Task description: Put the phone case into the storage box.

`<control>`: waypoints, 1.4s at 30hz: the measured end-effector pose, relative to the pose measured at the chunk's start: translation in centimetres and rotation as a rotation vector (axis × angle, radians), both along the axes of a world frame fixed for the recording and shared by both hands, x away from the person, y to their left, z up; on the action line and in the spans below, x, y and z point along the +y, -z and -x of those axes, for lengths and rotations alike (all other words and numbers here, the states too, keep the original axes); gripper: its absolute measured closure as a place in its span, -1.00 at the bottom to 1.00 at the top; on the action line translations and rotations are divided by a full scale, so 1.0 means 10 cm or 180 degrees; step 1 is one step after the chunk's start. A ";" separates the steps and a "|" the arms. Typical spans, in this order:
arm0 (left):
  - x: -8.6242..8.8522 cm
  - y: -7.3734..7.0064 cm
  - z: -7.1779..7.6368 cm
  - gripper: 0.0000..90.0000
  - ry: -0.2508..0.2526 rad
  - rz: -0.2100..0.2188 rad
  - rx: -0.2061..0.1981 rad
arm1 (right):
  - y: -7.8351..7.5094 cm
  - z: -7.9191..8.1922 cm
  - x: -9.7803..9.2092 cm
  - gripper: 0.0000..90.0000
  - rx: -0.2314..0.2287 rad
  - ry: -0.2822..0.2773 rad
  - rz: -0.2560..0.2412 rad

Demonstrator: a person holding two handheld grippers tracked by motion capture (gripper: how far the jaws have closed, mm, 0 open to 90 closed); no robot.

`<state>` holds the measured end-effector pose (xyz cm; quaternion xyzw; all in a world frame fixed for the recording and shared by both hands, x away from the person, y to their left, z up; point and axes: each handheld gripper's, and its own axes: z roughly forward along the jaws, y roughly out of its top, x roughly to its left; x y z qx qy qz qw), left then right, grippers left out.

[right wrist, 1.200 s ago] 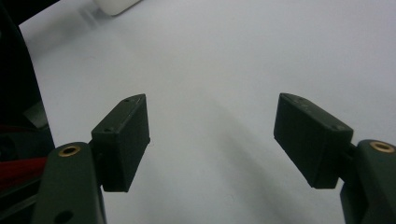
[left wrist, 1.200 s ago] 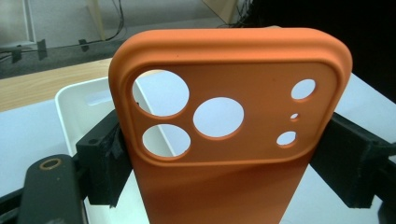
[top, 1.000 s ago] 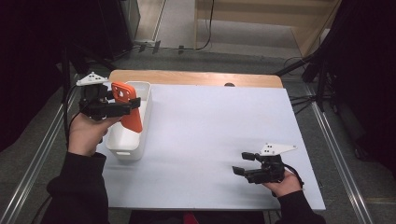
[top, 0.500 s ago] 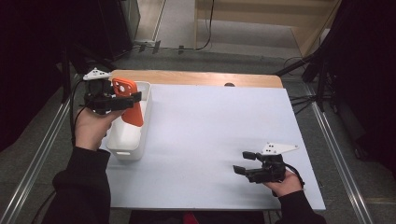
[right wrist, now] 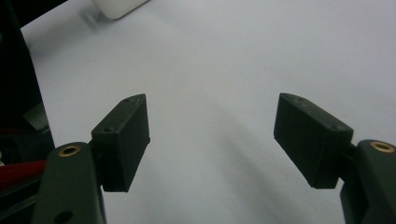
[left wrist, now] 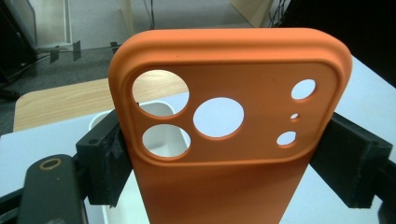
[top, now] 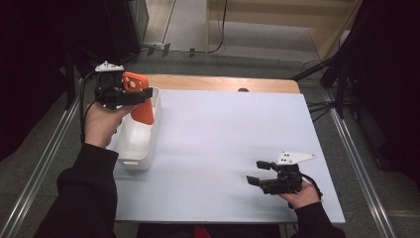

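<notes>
Left gripper (top: 141, 95) grasps the orange phone case (left wrist: 233, 135) between its jaws above the white bin (top: 136, 144). Right gripper (top: 256, 173) jaws released, over the desk (top: 223, 134).

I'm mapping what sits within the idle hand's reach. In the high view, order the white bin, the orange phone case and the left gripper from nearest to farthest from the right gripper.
1. White bin, at the table's left edge; its near end lies closest to the right gripper.
2. Orange phone case, held above the bin's far end.
3. Left gripper, just left of the case; nearly tied with it.
</notes>
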<state>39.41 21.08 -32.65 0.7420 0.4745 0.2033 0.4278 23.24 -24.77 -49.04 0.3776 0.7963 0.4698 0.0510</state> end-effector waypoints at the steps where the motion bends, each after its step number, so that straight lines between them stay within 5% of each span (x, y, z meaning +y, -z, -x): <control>1: 0.00 -0.01 -0.01 -0.66 -0.0001 -0.0007 0.0007 | 0.00 0.00 0.00 -0.43 -0.0001 -0.0004 0.0003; 17: 0.01 -0.04 -0.24 -0.66 -0.0130 0.0013 -0.0046 | -0.01 0.00 -0.01 -0.43 0.0001 0.0012 -0.0032; 24: -0.06 -0.04 -0.37 -0.66 -0.0191 -0.0130 -0.0125 | 0.00 0.00 -0.01 -0.43 0.0006 0.0016 -0.0017; 42: -0.07 -0.04 -0.64 -0.66 -0.0489 0.0007 -0.0134 | -0.01 0.01 -0.02 -0.43 0.0002 0.0028 0.0000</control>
